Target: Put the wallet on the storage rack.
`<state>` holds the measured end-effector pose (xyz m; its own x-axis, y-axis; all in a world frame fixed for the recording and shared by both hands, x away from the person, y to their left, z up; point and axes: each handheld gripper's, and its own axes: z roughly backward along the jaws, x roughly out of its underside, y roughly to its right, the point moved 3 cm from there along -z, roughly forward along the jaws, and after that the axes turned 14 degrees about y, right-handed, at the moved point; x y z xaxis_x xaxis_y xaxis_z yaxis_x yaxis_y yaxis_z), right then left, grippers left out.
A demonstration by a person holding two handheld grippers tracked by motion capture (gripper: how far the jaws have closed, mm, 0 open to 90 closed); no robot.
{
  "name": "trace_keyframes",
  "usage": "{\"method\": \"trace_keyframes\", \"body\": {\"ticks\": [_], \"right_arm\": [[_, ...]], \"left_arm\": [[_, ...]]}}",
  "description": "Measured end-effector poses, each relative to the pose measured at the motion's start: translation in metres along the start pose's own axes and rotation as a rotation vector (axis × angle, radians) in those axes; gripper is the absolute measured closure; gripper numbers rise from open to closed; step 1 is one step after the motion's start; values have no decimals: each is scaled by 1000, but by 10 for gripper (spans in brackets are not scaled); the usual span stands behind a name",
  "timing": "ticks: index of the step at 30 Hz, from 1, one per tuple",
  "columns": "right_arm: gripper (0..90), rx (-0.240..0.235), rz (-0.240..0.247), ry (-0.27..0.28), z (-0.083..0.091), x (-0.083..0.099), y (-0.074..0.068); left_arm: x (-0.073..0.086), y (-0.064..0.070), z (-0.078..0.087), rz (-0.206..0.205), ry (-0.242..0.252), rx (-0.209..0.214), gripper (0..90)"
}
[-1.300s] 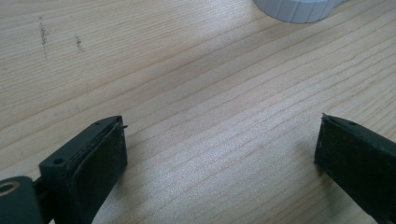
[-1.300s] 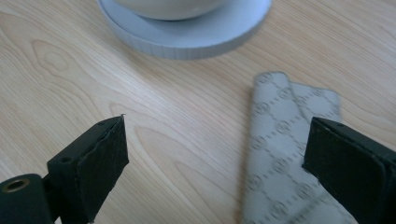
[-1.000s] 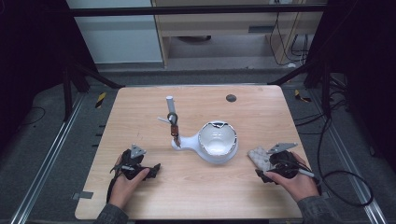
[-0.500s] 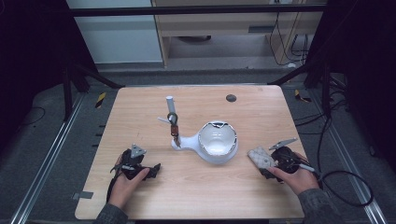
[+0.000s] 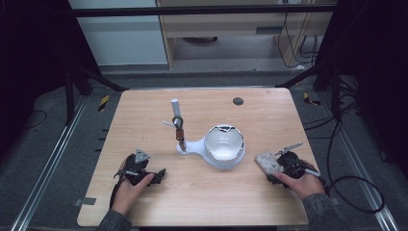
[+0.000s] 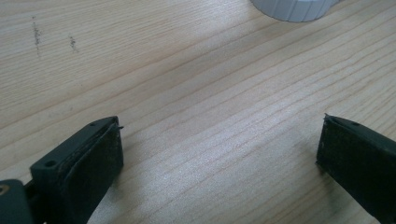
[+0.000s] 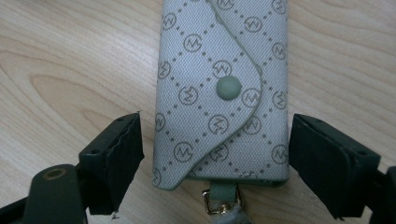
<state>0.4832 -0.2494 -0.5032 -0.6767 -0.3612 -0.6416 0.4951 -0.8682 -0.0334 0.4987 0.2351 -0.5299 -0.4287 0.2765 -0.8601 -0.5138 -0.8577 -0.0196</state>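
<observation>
Right gripper view: right tool [image 7: 215, 163] has its jaws spread, one each side of a grey key pouch [image 7: 224, 88] lying flat on the table [image 7: 70, 70]. Both pads stand just off the pouch's long edges, not touching as far as I can tell. Pouch long axis runs straight away from the tool, in line with the jaw direction, so the jaws span its short width. Flap with snap button faces up; the small metal clasp [image 7: 215, 205] at the near end points back toward the tool. My read: squeezing shut here would pinch the pouch across its width near the clasp end, no re-aim needed.

High view: right tool [image 5: 276, 166] sits at the near right of the table with the pouch [image 5: 267, 162] at its tip, toward table centre. Right hand is clearly the nearer one; left tool [image 5: 153, 175] is at the near left, well apart from the pouch.

Left gripper view: left tool [image 6: 219, 158] jaws wide apart over bare wood, nothing between them.

Farther out, mid-table: white bowl [image 5: 224, 148], then a small stand [image 5: 179, 129] with a ring, just beside the bowl on its left. Neither is in the way of the pouch.
</observation>
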Motion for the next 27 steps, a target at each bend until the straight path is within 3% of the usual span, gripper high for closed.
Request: {"method": "trace_keyframes", "body": {"ticks": [13, 20, 27], "right_arm": [[256, 8, 21, -66, -3, -2, 0], [298, 8, 69, -81, 1, -5, 1], [305, -1, 125, -74, 18, -14, -1]], "left_arm": [[0, 0, 0, -3, 0, 3, 0], [0, 1, 0, -3, 0, 4, 0], [0, 1, 0, -4, -2, 3, 0]]}}
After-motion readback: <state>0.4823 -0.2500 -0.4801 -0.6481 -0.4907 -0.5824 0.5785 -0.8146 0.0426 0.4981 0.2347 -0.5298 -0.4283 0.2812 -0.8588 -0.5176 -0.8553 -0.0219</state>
